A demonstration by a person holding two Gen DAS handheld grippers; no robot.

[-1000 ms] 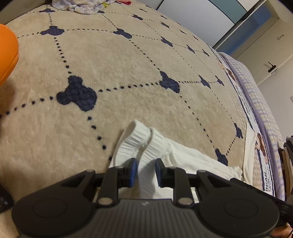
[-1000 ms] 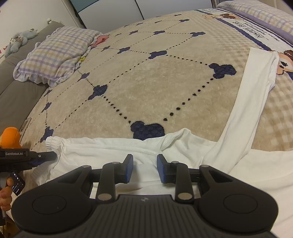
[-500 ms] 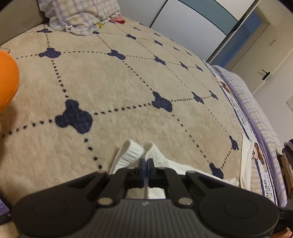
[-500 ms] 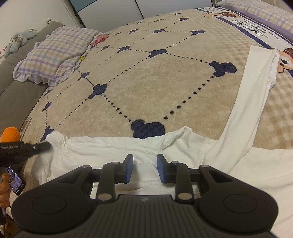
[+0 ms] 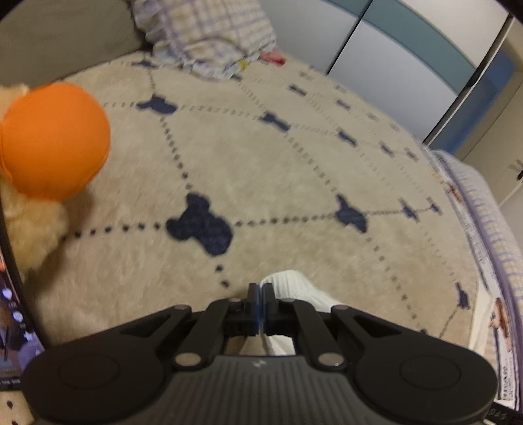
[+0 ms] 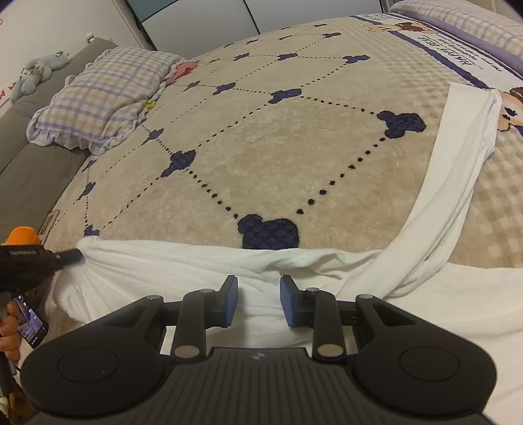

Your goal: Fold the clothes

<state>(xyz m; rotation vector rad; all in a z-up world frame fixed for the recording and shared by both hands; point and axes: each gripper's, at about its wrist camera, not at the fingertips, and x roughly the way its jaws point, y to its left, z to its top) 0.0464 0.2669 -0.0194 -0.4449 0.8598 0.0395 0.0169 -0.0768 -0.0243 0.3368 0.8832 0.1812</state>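
A white long-sleeved garment [image 6: 183,264] lies across the near part of a beige blanket with navy motifs [image 6: 278,157]. Its right sleeve [image 6: 457,157] stretches away toward the far right. In the left wrist view my left gripper [image 5: 260,296] is shut on the ribbed white cuff [image 5: 294,287] of the other sleeve. That gripper [image 6: 70,255] also shows at the far left of the right wrist view, pulling the sleeve taut. My right gripper [image 6: 258,302] hangs open just above the collar area [image 6: 271,273], with nothing between its fingers.
A plaid pillow [image 6: 104,98] lies at the bed's far left, by a grey headboard [image 6: 29,144] with a blue soft toy [image 6: 36,72]. An orange ball-shaped thing [image 5: 54,140] sits close on the left. A hand [image 6: 8,330] holds a phone [image 6: 29,323]. A purple plaid quilt [image 6: 457,29] borders the right.
My left gripper has shut on the sleeve cuff and drawn it outward to the left, stretching the sleeve straight. The right gripper has stayed open over the collar.
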